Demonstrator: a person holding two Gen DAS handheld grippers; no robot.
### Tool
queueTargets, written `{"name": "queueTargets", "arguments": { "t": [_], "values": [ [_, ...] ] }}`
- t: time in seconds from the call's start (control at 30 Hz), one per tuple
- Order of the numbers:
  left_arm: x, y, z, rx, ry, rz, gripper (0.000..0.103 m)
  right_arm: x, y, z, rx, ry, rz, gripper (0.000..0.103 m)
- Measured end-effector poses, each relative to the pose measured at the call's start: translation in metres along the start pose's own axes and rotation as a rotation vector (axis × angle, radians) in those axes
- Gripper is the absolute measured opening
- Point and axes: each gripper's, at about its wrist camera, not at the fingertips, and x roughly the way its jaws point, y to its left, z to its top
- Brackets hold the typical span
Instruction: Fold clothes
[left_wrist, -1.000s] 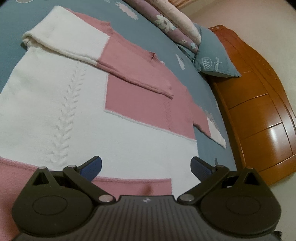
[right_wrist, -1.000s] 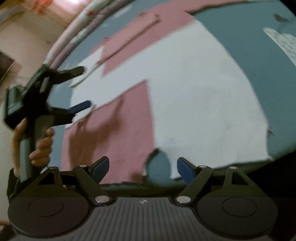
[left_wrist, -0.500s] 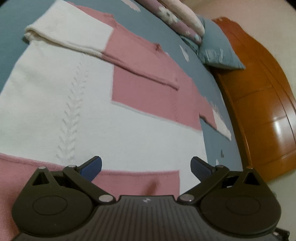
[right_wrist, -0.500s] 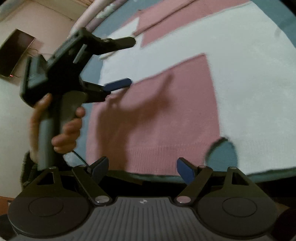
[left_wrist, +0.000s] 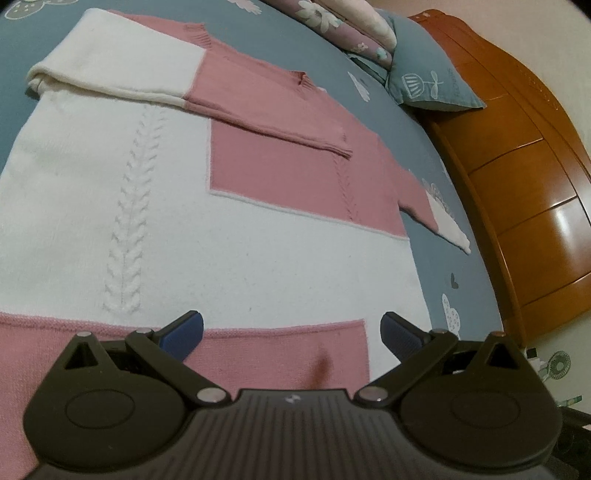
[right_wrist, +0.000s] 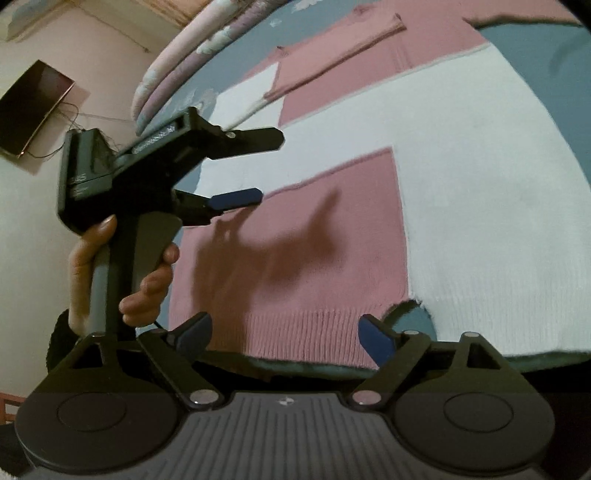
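**Bedroom, sweater spread flat on the bed**

Blue-grey bedspread (left_wrist: 436, 155) with small white motifs, backed by an orange wooden headboard (left_wrist: 524, 177). A blue pillow (left_wrist: 428, 85) and a stack of floral quilts (left_wrist: 343, 26) near the head end. Dark wall screen (right_wrist: 33, 110) at the far left of the right wrist view.

Spread across the bed, a pink and white knit sweater (left_wrist: 258, 258), front down or up impossible to tell. One sleeve (left_wrist: 155, 74) folded across the upper body, the other sleeve (left_wrist: 439, 214) lying out toward the headboard side.

Left gripper (left_wrist: 291, 332) poised over the lower pink band near the hem, fingers (left_wrist: 184, 330) wide apart, nothing between them but the flat knit below; contact with the cloth not clear. Same gripper seen from the right wrist view (right_wrist: 243, 166), gripped by a hand (right_wrist: 122, 284), its shadow cast on the pink panel.

Right gripper (right_wrist: 284, 336) at the ribbed hem (right_wrist: 303, 332), fingers (right_wrist: 376, 339) spread, having just widened a little, with the hem edge in the gap but not pinched. A curled-back corner just beside the right finger.
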Motion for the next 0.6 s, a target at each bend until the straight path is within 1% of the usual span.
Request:
{"name": "queueTargets", "arguments": {
  "t": [0.07,0.13,0.27,0.33,0.4,0.47,0.53,0.6],
  "values": [
    [-0.002,0.0,0.0,0.002,-0.005,0.002,0.101,0.004,-0.003,0.0,0.011,0.015,-0.014,0.09],
    [-0.008,0.001,0.002,0.009,-0.021,0.014,0.101,0.003,-0.004,-0.001,0.003,0.005,-0.037,0.09],
    [-0.036,0.005,0.008,0.041,-0.083,0.067,0.101,-0.025,-0.002,0.006,-0.04,-0.088,-0.089,0.09],
    [-0.051,0.009,0.011,0.052,-0.116,0.086,0.101,-0.037,-0.005,0.01,-0.037,-0.13,-0.119,0.09],
    [-0.069,0.02,0.013,0.038,-0.152,0.083,0.101,-0.044,-0.01,0.01,-0.02,-0.156,-0.134,0.09],
    [-0.087,0.033,0.014,0.015,-0.19,0.097,0.101,-0.049,-0.016,0.009,-0.004,-0.176,-0.142,0.09],
    [-0.1,0.046,0.015,-0.014,-0.22,0.128,0.101,-0.046,-0.021,0.007,0.005,-0.163,-0.124,0.09],
    [-0.109,0.059,0.017,-0.049,-0.24,0.139,0.101,-0.04,-0.021,0.005,-0.004,-0.152,-0.121,0.09]
  ]
}}
